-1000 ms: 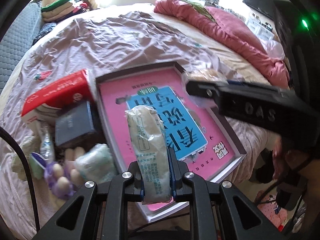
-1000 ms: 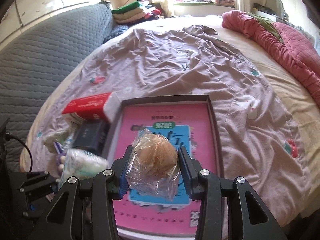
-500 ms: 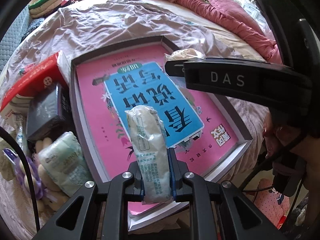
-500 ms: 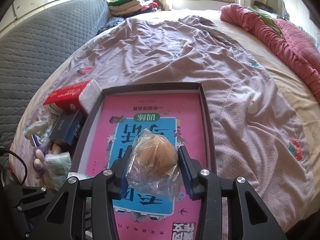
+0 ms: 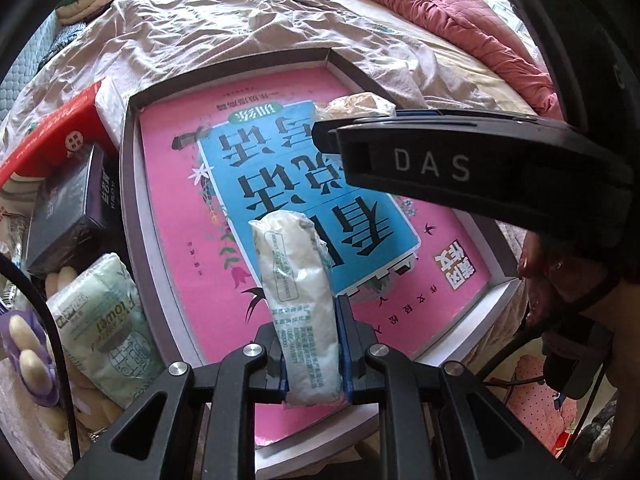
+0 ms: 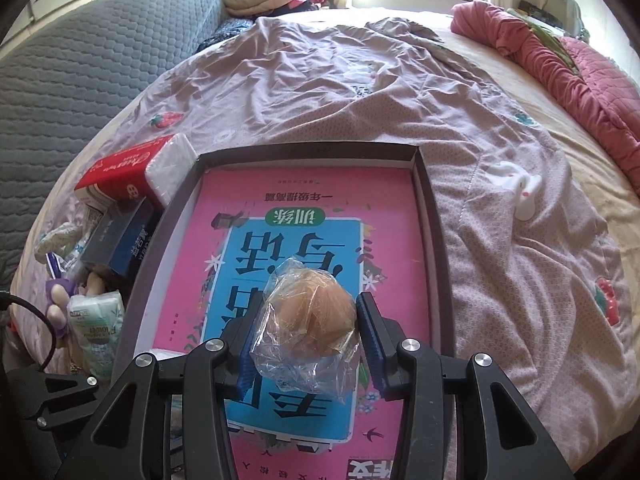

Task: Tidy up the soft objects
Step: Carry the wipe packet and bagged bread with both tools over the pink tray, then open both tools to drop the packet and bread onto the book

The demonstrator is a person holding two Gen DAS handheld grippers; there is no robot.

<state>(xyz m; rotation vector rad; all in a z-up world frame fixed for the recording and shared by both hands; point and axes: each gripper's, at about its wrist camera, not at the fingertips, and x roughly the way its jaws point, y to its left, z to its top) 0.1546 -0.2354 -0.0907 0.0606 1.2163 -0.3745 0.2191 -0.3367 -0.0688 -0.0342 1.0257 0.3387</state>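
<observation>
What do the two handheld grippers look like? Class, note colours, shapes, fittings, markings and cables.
Both grippers, the left gripper and the right gripper, are matte black, with angular, cut-out finger arms, silver screw heads and blue ribbed pads. The right one, seen side-on in the left wrist view, carries white letters "DAS". A thin black cable curves past the left gripper.

the left gripper (image 5: 312, 344) is clamped on a white wrapped roll (image 5: 298, 304) that stands up between its blue pads, over a shallow grey tray (image 5: 132, 216) lined with a pink and blue book cover (image 5: 288, 184). on the right, the right gripper (image 5: 460, 160) reaches in over the tray's far right part, a clear-wrapped bun (image 5: 356, 106) at its tip. left of the tray lie a red tissue pack (image 5: 52, 140), a dark box (image 5: 68, 216), a green-printed tissue packet (image 5: 104, 324) and a purple toy (image 5: 24, 352), all on a wrinkled mauve bedsheet (image 5: 224, 36).
</observation>
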